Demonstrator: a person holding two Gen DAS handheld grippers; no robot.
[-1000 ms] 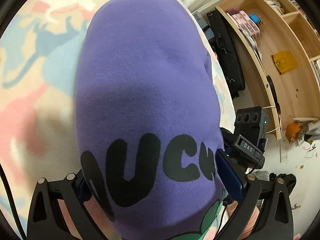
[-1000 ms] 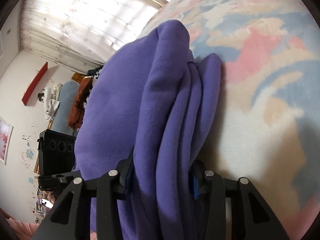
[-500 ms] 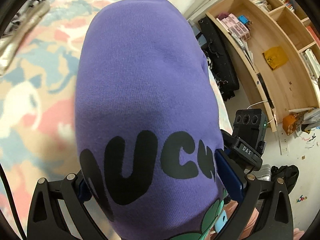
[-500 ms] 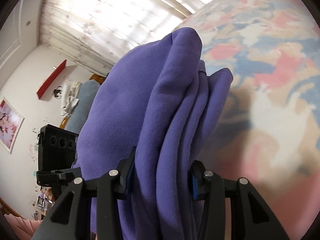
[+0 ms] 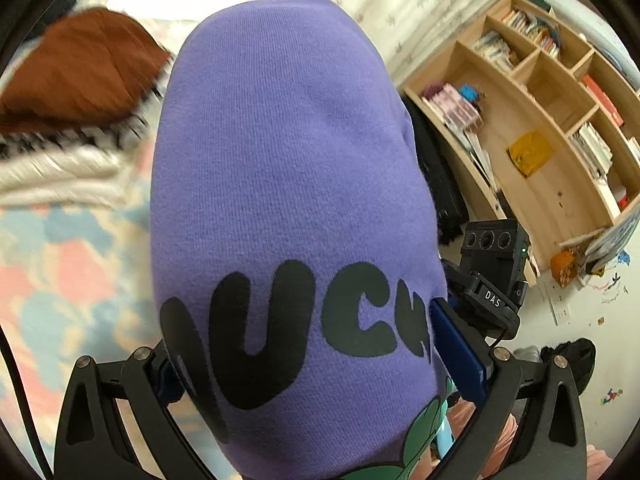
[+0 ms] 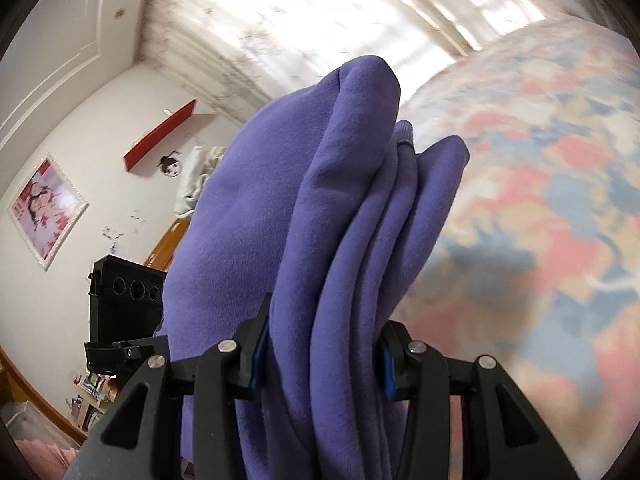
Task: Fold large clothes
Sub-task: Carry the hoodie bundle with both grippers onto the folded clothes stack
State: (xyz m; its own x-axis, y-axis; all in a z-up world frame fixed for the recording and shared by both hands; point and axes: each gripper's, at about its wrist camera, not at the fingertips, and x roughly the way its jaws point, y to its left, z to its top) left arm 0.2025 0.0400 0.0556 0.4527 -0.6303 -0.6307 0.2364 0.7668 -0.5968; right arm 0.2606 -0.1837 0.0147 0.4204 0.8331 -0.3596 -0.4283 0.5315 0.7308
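1. Right gripper (image 6: 320, 356): jaws partly closed, blue pads pressed on both flanks of a thick bundle of purple sweatshirt (image 6: 352, 220). Several stacked layers run between the pads, edges on show. Firm clamp.
2. Left gripper (image 5: 304, 344): jaws spread wide, the same sweatshirt (image 5: 280, 184) bulging between them. The right blue pad sits against the cloth at the black lettering; the left pad is mostly hidden by fabric. It reads as clamped on a wide fold.
3. Where the garment is: held between the two grippers, clear of the patterned bedspread (image 6: 552, 208) below it. The other gripper's black housing shows just beside the cloth in each view.
4. Orientation: in both views the bundle runs lengthwise away from the camera, along the fingers, rounded far end pointing toward the curtained window. Printed face up on the left side; layered edges face the right camera.
5. Step in hand, by my reading: folding is largely done, and the folded bundle is being carried, likely toward a stack.
6. Next move calls for: both clamps kept tight and level with each other so the layers do not slide, then a flat set-down, both releasing together.
7. Farther off: brown garment (image 5: 80, 72) on the bed's far side, blurred; wooden bookshelf (image 5: 552, 128) by the wall.
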